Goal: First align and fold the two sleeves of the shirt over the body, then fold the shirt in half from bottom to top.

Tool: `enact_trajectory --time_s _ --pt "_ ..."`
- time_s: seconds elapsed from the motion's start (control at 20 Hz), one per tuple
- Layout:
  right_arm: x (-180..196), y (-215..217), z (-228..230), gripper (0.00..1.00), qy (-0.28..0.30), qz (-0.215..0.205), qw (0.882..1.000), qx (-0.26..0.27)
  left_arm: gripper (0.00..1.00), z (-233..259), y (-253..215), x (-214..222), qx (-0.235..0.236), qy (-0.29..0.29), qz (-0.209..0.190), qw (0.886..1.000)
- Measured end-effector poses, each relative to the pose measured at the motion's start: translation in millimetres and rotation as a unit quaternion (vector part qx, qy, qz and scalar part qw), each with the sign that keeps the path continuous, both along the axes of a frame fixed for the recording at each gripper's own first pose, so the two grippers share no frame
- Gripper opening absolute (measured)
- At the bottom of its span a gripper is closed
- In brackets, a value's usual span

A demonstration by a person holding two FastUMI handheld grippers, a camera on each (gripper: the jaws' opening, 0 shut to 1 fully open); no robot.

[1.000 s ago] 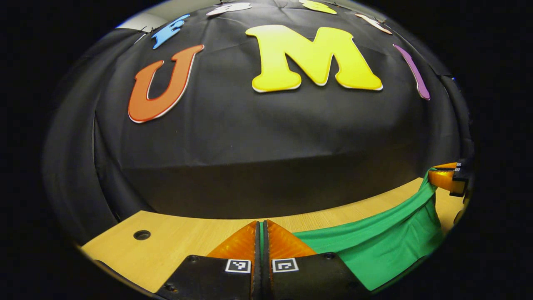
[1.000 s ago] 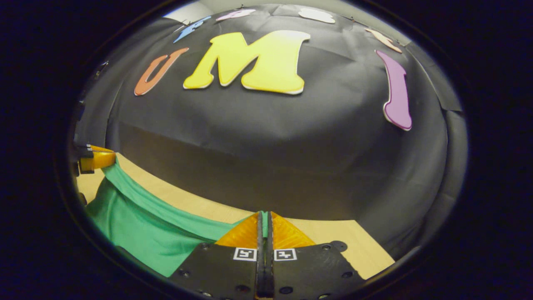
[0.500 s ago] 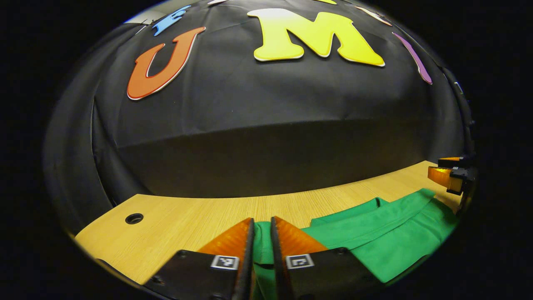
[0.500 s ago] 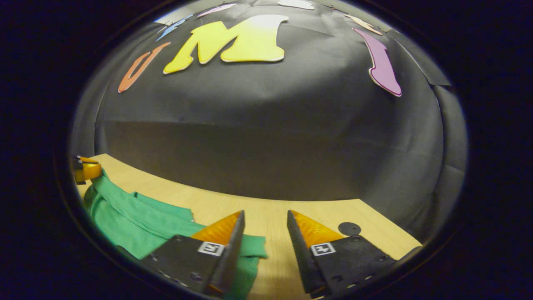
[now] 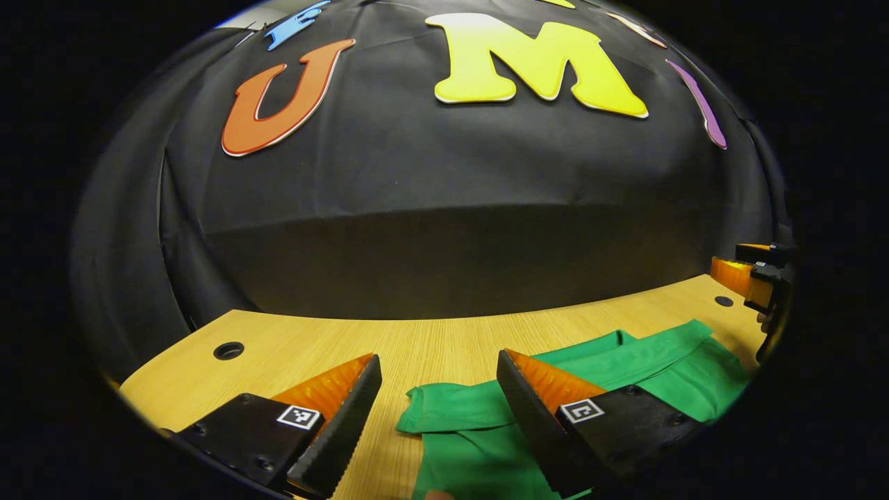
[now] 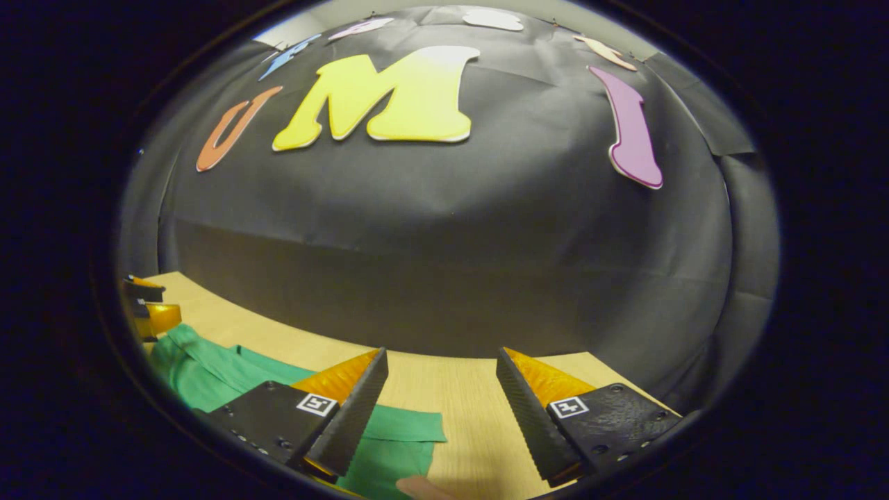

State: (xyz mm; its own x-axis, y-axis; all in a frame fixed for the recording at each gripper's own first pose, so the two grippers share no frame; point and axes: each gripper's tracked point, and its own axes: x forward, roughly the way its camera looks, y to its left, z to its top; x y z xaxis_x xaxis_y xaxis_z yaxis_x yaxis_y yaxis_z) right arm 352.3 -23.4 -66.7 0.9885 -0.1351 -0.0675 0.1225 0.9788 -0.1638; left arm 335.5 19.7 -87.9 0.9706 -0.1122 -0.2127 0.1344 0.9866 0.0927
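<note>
Left gripper view: shirt [image 5: 479,417] near edge cut off btwn spread fingers [image 5: 333,417].

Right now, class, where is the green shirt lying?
The green shirt lies flat on the wooden table, below the open left gripper in the left gripper view; in the right gripper view its corner sits beside the open right gripper.
</note>
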Motion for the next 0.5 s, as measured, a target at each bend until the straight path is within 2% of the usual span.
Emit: enact_trajectory --time_s 0.15,0.25,0.5 --pt "-28.2 4.2 28.7 0.95 -0.005 -0.009 0.999 -0.038 1.00 22.5 2.0 -28.3 -0.037 0.007 0.009 0.999" --pt "-55.2 12.4 47.0 0.98 -0.006 0.000 0.999 -0.037 1.00 39.6 -0.6 -53.3 -0.049 -0.001 0.006 0.999" --pt "-133.9 24.2 87.7 0.95 -0.019 0.017 1.000 -0.004 1.00 75.6 -2.6 -128.3 -0.013 -0.035 0.005 0.999"
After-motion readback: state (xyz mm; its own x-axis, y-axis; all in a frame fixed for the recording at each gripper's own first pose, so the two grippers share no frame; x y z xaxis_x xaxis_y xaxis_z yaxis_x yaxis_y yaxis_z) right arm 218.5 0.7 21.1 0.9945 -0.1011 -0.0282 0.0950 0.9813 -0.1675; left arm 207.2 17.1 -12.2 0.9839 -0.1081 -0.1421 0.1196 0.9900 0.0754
